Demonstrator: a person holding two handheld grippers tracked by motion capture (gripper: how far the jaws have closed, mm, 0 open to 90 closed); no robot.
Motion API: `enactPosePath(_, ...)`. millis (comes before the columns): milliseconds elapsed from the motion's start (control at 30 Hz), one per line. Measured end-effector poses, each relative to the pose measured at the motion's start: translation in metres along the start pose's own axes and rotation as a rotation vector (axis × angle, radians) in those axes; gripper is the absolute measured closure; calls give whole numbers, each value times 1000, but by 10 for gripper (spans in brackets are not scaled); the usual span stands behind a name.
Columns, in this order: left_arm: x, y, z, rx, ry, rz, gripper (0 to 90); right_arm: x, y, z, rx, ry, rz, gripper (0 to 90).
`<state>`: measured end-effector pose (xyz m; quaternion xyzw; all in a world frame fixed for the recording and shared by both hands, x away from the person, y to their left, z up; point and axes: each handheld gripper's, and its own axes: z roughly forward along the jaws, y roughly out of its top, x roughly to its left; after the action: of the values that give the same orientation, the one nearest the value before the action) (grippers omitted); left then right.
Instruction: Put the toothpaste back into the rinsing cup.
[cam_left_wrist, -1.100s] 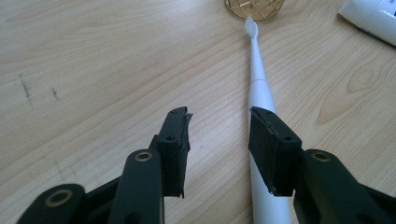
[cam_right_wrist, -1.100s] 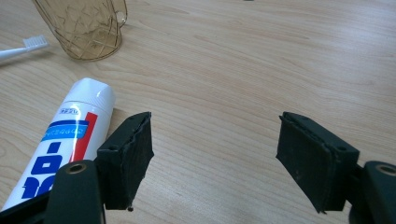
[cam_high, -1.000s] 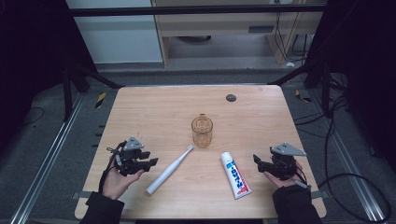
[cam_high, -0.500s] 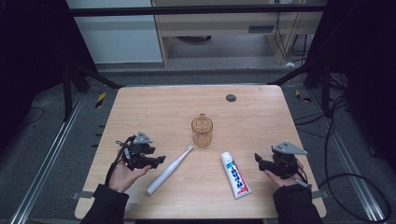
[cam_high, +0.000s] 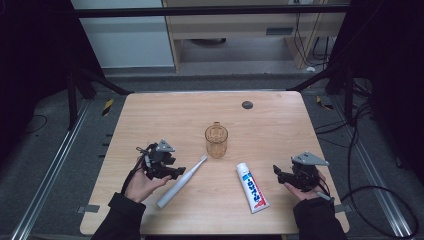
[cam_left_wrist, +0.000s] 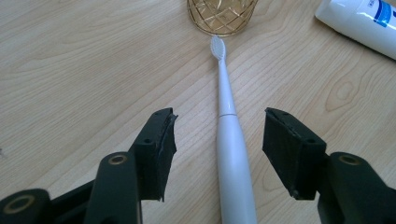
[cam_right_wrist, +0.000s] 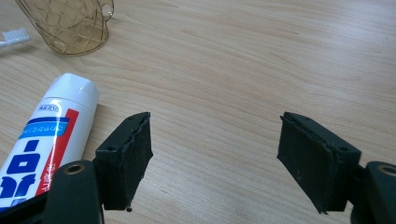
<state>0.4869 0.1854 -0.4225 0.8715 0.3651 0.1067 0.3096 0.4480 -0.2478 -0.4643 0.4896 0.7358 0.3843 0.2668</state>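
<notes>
Left gripper (cam_high: 176, 171) has slid across the tabletop (cam_high: 280, 130) to the toothbrush (cam_high: 181, 182). Its jaws have just been opening and now straddle the white handle without pressing it.

- The electric toothbrush (cam_left_wrist: 232, 154) lies between the left gripper (cam_left_wrist: 217, 154)'s spread jaws, bare wood either side.
- The amber glass cup (cam_high: 216, 140) blocks just past its bristles.
- The toothpaste tube (cam_high: 252, 186) lies right of the cup; the far table (cam_high: 280, 115) is bare wood.
</notes>
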Motion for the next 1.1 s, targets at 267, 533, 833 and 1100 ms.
enactPosePath(267,-5,5,13,76,6,40,460,0,-1,2,12,-1,-4,259)
enactPosePath(533,-11,6,22,129,-7,67,478,3,0,3,17,3,-10,259)
enactPosePath(833,-10,8,32,190,-23,67,501,2,-1,5,27,3,-17,259)
enactPosePath(1100,-10,10,37,209,-17,54,510,3,-1,6,34,4,-17,260)
